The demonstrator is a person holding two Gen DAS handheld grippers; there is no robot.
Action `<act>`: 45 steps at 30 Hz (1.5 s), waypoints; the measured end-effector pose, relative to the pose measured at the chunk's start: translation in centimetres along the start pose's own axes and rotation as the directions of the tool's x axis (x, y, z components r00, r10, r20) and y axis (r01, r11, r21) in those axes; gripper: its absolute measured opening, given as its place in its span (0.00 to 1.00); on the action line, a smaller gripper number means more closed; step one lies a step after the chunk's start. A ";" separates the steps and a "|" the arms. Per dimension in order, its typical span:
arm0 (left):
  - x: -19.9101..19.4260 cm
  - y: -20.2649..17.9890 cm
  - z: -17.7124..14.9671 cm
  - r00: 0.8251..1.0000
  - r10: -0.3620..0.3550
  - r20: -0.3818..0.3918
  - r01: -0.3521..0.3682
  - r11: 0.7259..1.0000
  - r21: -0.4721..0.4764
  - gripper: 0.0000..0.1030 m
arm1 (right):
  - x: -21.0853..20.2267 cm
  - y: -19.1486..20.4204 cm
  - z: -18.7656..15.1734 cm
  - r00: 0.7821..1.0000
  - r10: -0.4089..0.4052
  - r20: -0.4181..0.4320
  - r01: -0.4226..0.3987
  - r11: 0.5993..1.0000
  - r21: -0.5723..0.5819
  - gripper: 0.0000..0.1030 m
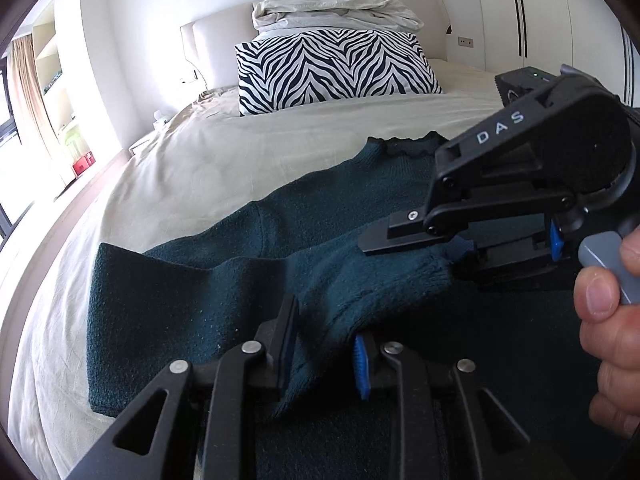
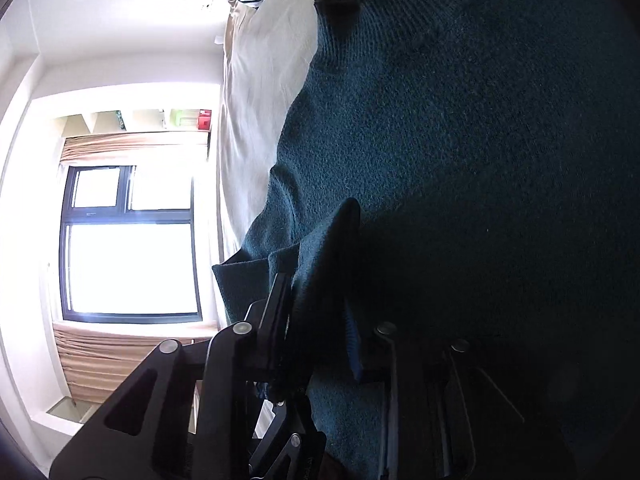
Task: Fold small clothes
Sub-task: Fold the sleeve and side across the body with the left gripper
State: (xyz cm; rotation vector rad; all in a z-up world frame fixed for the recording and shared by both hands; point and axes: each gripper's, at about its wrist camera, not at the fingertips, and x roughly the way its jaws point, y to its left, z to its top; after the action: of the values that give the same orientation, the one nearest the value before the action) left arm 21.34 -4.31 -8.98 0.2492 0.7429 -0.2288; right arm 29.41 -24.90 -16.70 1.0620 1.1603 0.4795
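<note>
A dark teal knit sweater (image 1: 312, 208) lies flat on the cream bed sheet (image 1: 192, 160), its frilled collar (image 1: 400, 146) toward the pillow. One sleeve (image 1: 200, 304) is folded across the body. My left gripper (image 1: 324, 344) stands partly open, with a loose fold of that sleeve lying between its fingers. My right gripper (image 1: 448, 252) comes in from the right, held by a person's hand (image 1: 612, 312). In the right wrist view the right gripper (image 2: 316, 320) is shut on a pinched-up ridge of the sweater (image 2: 440, 140).
A zebra-print pillow (image 1: 332, 68) and a folded pale duvet (image 1: 336, 12) sit at the headboard. The bed's left edge (image 1: 80, 216) drops to the floor by shelves and a curtain. A bright window (image 2: 132, 240) shows in the right wrist view.
</note>
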 end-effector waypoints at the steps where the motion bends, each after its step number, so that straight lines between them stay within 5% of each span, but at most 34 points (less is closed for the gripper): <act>1: -0.3 0.6 -0.1 1.000 -0.019 0.002 0.020 0.999 -0.028 0.45 | -0.3 0.4 0.0 1.000 -0.020 0.008 0.021 0.999 -0.026 0.08; 3: -1.1 2.0 -0.2 0.997 -0.080 0.009 0.081 0.992 -0.100 0.55 | -1.5 1.3 0.4 0.998 -0.058 0.036 0.060 0.996 -0.071 0.07; 11: -4.0 9.0 -0.4 0.966 -0.248 0.076 0.259 0.895 -0.363 0.55 | -10.0 2.7 2.7 0.971 -0.148 0.191 0.181 0.969 -0.171 0.07; 20: -2.7 16.8 0.6 0.944 -0.304 0.127 0.321 0.759 -0.566 0.41 | -19.1 -4.8 3.8 0.930 -0.230 0.286 0.262 0.962 -0.078 0.07; 26: 0.8 16.8 2.1 0.886 -0.447 0.125 0.428 0.683 -0.592 0.41 | -20.9 -8.5 3.2 0.925 -0.248 0.288 0.264 0.964 -0.017 0.07; 30: 4.7 16.8 2.3 0.807 -0.575 0.132 0.506 0.559 -0.656 0.41 | -19.3 -9.2 3.6 0.928 -0.241 0.285 0.251 0.968 0.002 0.07; 32: 6.3 17.3 2.2 0.802 -0.582 0.136 0.499 0.526 -0.689 0.41 | -19.2 -9.5 3.6 0.928 -0.237 0.288 0.246 0.969 0.007 0.07; 34: 7.7 17.5 2.2 0.778 -0.611 0.142 0.514 0.490 -0.704 0.41 | -19.1 -9.9 3.7 0.927 -0.237 0.291 0.243 0.970 0.014 0.07; 38: 10.3 17.0 2.6 0.773 -0.628 0.092 0.500 0.513 -0.698 0.41 | -18.9 -11.1 3.8 0.926 -0.250 0.285 0.248 0.968 0.041 0.07; 45: 12.5 16.9 2.3 0.764 -0.641 0.073 0.494 0.507 -0.706 0.36 | -18.5 -11.9 3.7 0.927 -0.243 0.286 0.237 0.970 0.058 0.07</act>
State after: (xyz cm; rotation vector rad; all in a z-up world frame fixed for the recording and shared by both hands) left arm 36.71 9.53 -13.56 -0.7486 1.0516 -0.5474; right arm 23.48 -46.43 -17.65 0.9569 1.0165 0.1112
